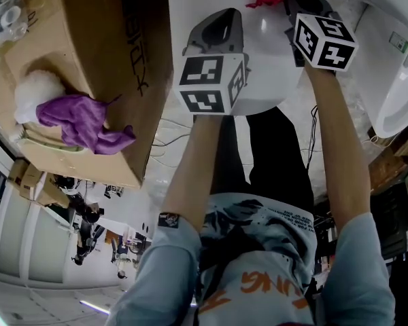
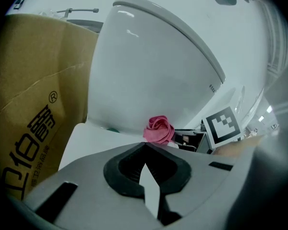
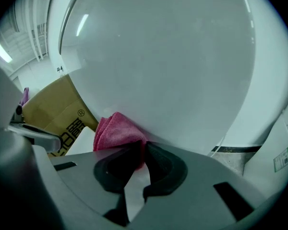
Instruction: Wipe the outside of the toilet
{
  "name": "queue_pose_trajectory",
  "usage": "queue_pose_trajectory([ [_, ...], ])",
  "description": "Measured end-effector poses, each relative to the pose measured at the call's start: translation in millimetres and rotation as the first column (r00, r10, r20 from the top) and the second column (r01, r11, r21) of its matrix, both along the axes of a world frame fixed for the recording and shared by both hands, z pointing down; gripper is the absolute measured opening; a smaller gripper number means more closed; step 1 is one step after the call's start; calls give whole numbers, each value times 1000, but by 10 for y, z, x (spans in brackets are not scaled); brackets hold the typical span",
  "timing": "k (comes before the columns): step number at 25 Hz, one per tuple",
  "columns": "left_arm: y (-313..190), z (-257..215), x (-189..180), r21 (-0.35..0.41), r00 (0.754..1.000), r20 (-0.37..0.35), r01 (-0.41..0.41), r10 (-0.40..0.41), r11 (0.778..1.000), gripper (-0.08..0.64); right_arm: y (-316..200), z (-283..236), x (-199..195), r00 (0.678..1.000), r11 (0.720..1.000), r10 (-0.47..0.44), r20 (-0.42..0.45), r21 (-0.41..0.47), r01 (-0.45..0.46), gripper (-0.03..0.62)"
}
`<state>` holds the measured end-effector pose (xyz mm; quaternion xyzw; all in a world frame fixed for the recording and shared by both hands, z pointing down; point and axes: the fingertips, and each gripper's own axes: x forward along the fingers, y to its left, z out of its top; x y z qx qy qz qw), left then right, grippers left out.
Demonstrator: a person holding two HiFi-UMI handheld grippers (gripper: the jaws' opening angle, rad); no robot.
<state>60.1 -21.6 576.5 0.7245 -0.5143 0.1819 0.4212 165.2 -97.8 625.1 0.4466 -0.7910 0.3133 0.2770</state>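
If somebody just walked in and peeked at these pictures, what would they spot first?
Probably the big, shiny white toilet bowl, which fills the right gripper view. Next, the bright pink cloth, pinched in the right gripper and held against the bowl's side. At the left of the head view stands a brown cardboard box with a crumpled purple cloth lying on it.

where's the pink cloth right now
The pink cloth is pinched in the right gripper against the toilet bowl; in the head view it shows at top centre, right of the cardboard box.
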Motion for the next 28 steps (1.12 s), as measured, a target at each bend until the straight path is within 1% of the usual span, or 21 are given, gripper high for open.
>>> queue_pose_trajectory([
  [6,33,-5,200,0,999,3,-43,43,999,25,19,14,384,999,999,44,-20,4,-44,57],
  [9,37,-20,258,3,999,4,-53,53,999,25,34,24,615,996,997,79,-36,3,-79,57],
  [16,88,-61,399,17,997,6,-78,78,997,25,70,51,1084,986,989,149,-78,1,-150,57],
  [18,121,-67,417,18,997,7,-80,80,997,25,94,55,1189,979,983,181,-93,-6,-182,57],
  [22,186,-106,465,26,996,8,-88,88,996,25,171,-36,1391,957,958,281,-64,-32,-284,57],
  [25,205,-160,483,41,996,11,-92,91,995,25,252,-119,1519,951,952,304,-58,-17,-306,57],
  [28,262,-253,468,51,996,14,-93,93,994,25,397,-244,1576,942,942,336,-13,-10,-337,57],
])
